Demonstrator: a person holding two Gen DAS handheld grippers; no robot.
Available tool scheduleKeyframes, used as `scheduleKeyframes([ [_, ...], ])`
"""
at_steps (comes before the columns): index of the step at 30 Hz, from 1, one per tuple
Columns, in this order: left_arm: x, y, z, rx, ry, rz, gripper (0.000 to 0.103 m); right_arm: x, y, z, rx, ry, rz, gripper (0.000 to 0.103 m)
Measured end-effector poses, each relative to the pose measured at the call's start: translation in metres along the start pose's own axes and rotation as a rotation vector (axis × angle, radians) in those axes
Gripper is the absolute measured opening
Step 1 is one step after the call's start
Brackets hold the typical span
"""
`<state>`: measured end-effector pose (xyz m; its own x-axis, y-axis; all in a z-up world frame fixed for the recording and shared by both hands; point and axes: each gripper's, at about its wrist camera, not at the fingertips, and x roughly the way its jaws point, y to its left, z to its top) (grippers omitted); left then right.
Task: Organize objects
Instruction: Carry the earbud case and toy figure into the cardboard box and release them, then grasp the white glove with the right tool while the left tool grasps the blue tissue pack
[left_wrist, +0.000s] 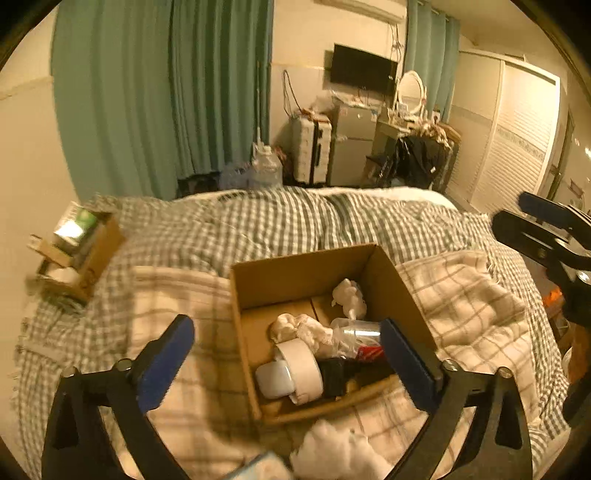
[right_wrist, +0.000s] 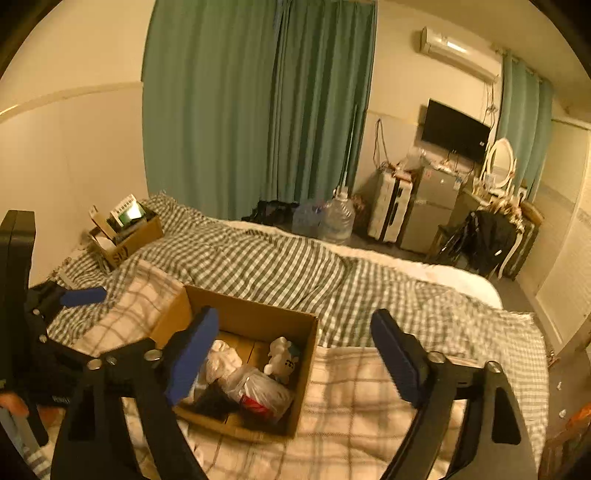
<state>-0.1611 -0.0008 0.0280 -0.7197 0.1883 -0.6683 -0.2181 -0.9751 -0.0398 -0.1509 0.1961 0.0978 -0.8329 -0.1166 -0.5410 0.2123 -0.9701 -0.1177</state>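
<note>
An open cardboard box (left_wrist: 306, 273) sits on the bed; it also shows in the right wrist view (right_wrist: 255, 317). Inside lie a white tape roll (left_wrist: 303, 365), a pale blue case (left_wrist: 273, 378), crumpled white cloth (left_wrist: 299, 328), a white plush toy (left_wrist: 349, 297) and a clear plastic bag (right_wrist: 258, 387). My left gripper (left_wrist: 290, 345) is open and empty, its fingers straddling the box's near left part. My right gripper (right_wrist: 295, 339) is open and empty above the box's right side. A white fluffy item (left_wrist: 336, 450) lies in front of the box.
A second cardboard box (right_wrist: 127, 236) with books and packets stands at the bed's far left by the wall. Checked bedding (right_wrist: 295, 266) covers the bed. Beyond it are water jugs (right_wrist: 336, 219), a suitcase (right_wrist: 391, 210), a small fridge (right_wrist: 430, 214) and a cluttered dressing table.
</note>
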Motion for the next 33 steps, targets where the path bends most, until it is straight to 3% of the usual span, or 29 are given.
scheduleKeyframes([
  [5,-0.054,0.008,-0.013,-0.014,-0.047,0.007,0.103,-0.058,0.008,-0.005,-0.011,-0.016,-0.033,0.102],
  [9,-0.088,0.014,-0.035,-0.017,-0.080,0.025,0.103,-0.089,0.017,-0.019,-0.011,-0.033,-0.047,0.103],
  [13,-0.096,0.018,-0.062,-0.039,-0.085,0.076,0.103,-0.096,0.031,-0.049,0.010,-0.010,-0.029,0.103],
  [19,-0.068,0.026,-0.129,-0.102,-0.072,0.181,0.103,-0.062,0.057,-0.108,0.039,0.031,0.066,0.103],
  [25,-0.012,0.040,-0.165,-0.139,0.080,0.171,0.103,0.002,0.082,-0.153,-0.010,0.194,0.125,0.103],
  [29,-0.001,0.050,-0.171,-0.201,0.109,0.150,0.103,0.036,0.094,-0.177,0.002,0.292,0.170,0.101],
  [30,0.002,0.052,-0.173,-0.210,0.119,0.159,0.103,0.045,0.097,-0.182,0.000,0.317,0.189,0.099],
  [33,0.006,0.056,-0.176,-0.222,0.138,0.159,0.103,0.064,0.107,-0.189,-0.009,0.368,0.242,0.081],
])
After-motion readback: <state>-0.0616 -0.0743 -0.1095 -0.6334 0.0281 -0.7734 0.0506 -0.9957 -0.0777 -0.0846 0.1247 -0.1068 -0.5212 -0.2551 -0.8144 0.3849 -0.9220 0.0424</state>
